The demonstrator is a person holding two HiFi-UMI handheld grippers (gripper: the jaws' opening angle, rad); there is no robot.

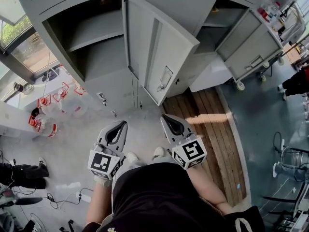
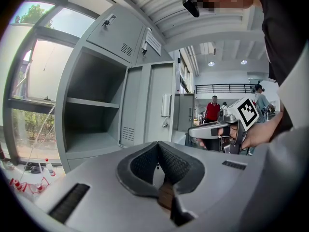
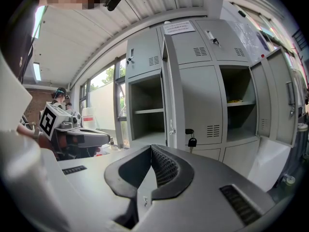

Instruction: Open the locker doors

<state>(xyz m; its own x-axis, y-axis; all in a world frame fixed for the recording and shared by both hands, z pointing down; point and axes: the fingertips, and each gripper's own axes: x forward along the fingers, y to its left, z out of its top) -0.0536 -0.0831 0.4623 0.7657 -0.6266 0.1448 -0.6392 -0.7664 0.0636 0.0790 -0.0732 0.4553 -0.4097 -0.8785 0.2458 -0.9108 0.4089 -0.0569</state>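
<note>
Two locker doors (image 1: 155, 47) hang open — well beyond both closed jaws.

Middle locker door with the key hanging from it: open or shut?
Shut. In the right gripper view the middle door sits flush with the cabinet front, its inside hidden, the key hanging from it.

Nothing here is legible. A white paper notice (image 3: 178, 28) is stuck near the top of the grey lockers (image 3: 193, 81), but its printed lines are too small to make out. The plastic bottles (image 1: 46, 122) standing on the floor (image 1: 72, 153) wear red labels (image 1: 44, 101), and any print on these is too blurred to read.
</note>
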